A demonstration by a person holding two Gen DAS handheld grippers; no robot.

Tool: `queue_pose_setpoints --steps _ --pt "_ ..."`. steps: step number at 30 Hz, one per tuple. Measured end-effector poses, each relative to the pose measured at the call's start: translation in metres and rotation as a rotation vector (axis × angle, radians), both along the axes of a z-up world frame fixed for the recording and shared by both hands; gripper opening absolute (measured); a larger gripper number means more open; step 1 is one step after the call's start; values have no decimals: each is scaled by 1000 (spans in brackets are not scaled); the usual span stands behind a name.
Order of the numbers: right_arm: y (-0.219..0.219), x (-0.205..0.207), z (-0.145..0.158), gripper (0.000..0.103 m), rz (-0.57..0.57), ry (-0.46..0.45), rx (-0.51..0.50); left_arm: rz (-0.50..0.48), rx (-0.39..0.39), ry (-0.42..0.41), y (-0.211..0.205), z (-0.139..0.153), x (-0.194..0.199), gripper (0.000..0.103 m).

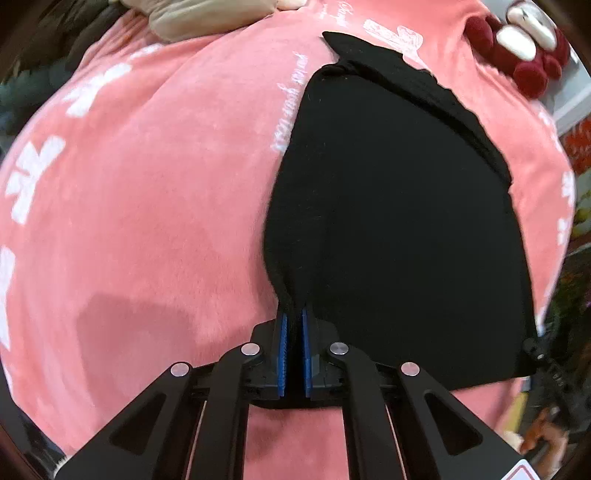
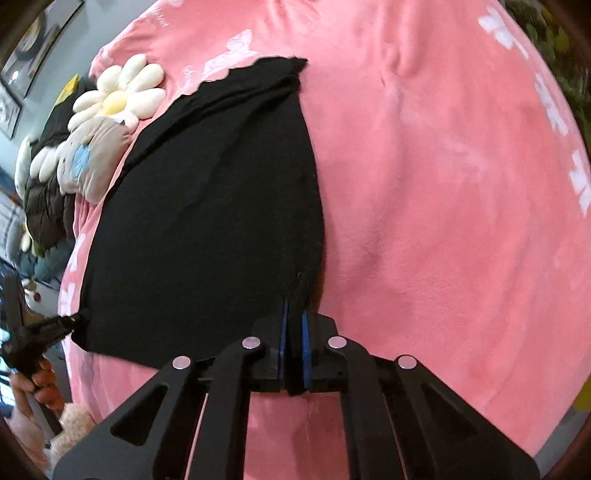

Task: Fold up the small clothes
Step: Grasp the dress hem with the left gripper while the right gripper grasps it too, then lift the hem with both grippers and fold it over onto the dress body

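Observation:
A black garment lies spread on a pink blanket. My left gripper is shut on the garment's near left corner, the cloth pinched between the blue pads. My right gripper is shut on the garment's near right corner. In the right wrist view the left gripper shows at the garment's other near corner. In the left wrist view the right gripper shows at the far right corner. The garment's far edge is bunched in folds.
Flower-shaped plush cushions lie at the blanket's far left in the right wrist view. A red and white plush and a beige cushion lie at the blanket's far edge. The pink blanket extends to the right.

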State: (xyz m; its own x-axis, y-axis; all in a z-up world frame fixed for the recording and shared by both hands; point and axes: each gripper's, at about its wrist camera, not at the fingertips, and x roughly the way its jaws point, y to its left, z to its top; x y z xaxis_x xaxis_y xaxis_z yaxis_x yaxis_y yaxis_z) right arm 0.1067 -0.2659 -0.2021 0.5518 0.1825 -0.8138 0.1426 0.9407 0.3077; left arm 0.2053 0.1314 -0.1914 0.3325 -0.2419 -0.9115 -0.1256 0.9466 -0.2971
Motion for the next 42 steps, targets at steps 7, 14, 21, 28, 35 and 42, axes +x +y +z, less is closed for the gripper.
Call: queue_pose_setpoints --steps 7,14,21,28,35,42 --pt "-5 -36 37 4 58 -14 -22 -25 -48 -62 6 49 -38 4" --pt "-10 -106 53 4 113 23 -17 -65 -95 -36 17 82 -110 4" --pt "6 -179 41 4 171 113 -19 -122 -34 -6 3 94 -188 4" --pt "5 -208 32 4 168 157 -23 -152 -22 17 -7 91 -229 4" --pt "-12 -194 57 4 124 75 31 -78 -81 15 6 94 -206 4" --pt "-24 -127 120 4 112 -115 36 -94 -49 -168 3 149 -131 4"
